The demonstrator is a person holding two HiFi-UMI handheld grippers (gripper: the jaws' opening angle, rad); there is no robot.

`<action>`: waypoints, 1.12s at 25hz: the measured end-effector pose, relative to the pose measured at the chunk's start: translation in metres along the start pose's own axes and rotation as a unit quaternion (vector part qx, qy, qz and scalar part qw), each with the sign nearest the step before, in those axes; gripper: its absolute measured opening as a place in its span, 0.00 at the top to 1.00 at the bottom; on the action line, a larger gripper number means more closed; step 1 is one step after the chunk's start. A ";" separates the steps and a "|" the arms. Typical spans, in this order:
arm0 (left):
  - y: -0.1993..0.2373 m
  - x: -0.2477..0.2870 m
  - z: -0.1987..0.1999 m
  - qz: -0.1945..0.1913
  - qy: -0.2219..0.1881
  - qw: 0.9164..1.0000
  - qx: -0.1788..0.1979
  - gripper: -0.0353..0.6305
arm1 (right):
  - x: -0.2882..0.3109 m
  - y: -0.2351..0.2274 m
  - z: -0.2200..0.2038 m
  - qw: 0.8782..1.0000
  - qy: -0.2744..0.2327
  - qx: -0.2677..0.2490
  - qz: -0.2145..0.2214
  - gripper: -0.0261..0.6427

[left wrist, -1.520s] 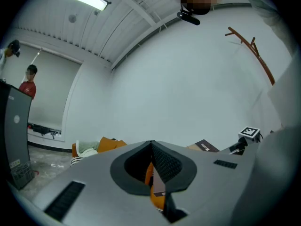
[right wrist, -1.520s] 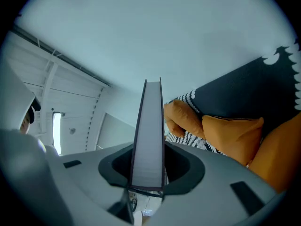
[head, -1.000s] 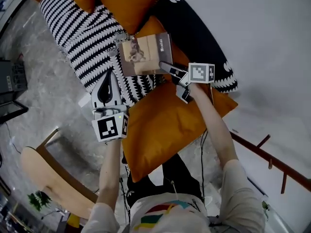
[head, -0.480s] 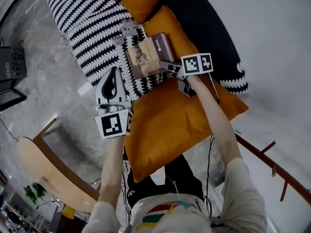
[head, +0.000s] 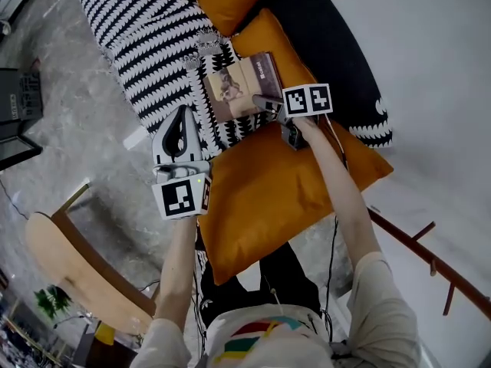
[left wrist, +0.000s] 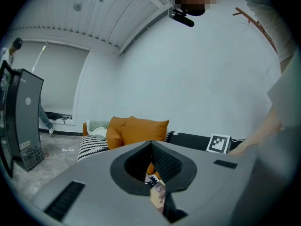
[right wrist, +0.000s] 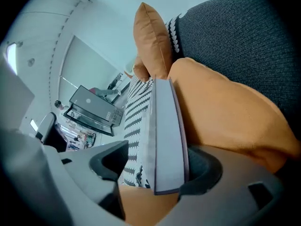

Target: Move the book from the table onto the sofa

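**As the right jaws part, book lies on the sofa cushions**

Obs., book (head: 242,87): thin softcover with a tan front. There is a pale picture on the left half and a light strip with small print near the right edge; the print is too small to read. It lies face up on the sofa (head: 330,60), its left part on the black-and-white striped cushion (head: 146,44) and its right part on an orange cushion (head: 268,35). In the right gripper view it shows edge-on, a pale page block under a thin dark cover.

Right gripper (head: 262,103): its jaws have just been opening, and the near corner of the book is between them. One pad sits against the cover side. The other jaw stands clear of the page side with a visible gap, so nothing is clamped.

Left gripper (head: 182,113): tips are together with nothing between them. It hovers over the near edge of the striped cushion, just beside the book and not touching it.

Change vs. one second ago: the book then sat pinched in the right gripper with its cover squarer to the camera. Now it is down on the cushions and the grip is released. Against the frame half a second ago, the book's place is nearly the same. The left gripper keeps its place beside the book throughout.
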State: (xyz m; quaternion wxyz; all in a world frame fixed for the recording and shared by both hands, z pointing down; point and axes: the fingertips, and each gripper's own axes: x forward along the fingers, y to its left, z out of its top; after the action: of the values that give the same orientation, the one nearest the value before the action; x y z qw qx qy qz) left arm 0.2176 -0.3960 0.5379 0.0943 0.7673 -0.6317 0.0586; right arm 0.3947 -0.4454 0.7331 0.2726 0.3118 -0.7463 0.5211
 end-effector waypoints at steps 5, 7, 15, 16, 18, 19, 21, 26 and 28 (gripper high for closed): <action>0.008 -0.011 0.019 0.003 -0.010 1.000 0.000 0.94 | -0.018 0.004 0.021 0.993 -0.076 -0.027 -0.085 0.35; 0.012 -0.013 0.031 0.005 -0.020 1.000 0.002 0.94 | -0.032 -0.002 0.031 0.985 -0.107 -0.037 -0.130 0.34; 0.021 -0.047 0.109 0.009 -0.063 0.998 0.005 0.94 | -0.119 0.027 0.037 0.973 -0.168 0.013 -0.159 0.34; 0.022 -0.052 0.122 0.007 -0.072 0.997 0.006 0.94 | -0.132 0.040 0.041 0.972 -0.181 0.015 -0.150 0.34; 0.023 -0.062 0.149 0.002 -0.089 0.996 0.008 0.94 | -0.158 0.071 0.052 0.969 -0.213 0.014 -0.120 0.34; 0.023 -0.068 0.162 -0.001 -0.097 0.995 0.008 0.94 | -0.172 0.088 0.058 0.966 -0.234 0.015 -0.108 0.35; 0.024 -0.083 0.188 -0.007 -0.112 0.994 0.002 0.94 | -0.203 0.120 0.068 0.955 -0.278 0.016 -0.102 0.45; 0.019 -0.131 0.258 -0.036 -0.155 0.987 0.009 0.94 | -0.299 0.218 0.081 0.902 -0.411 -0.014 -0.130 0.94; 0.015 -0.151 0.279 -0.048 -0.163 0.985 0.018 0.94 | -0.339 0.268 0.073 0.877 -0.463 -0.034 -0.119 0.94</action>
State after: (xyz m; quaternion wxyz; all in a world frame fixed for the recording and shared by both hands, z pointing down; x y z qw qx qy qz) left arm 0.1654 -0.3146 0.2350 -0.0213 0.7973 -0.6001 -0.0608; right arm 0.4104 -0.3834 0.2999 -0.0340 0.5945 -0.7618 0.2549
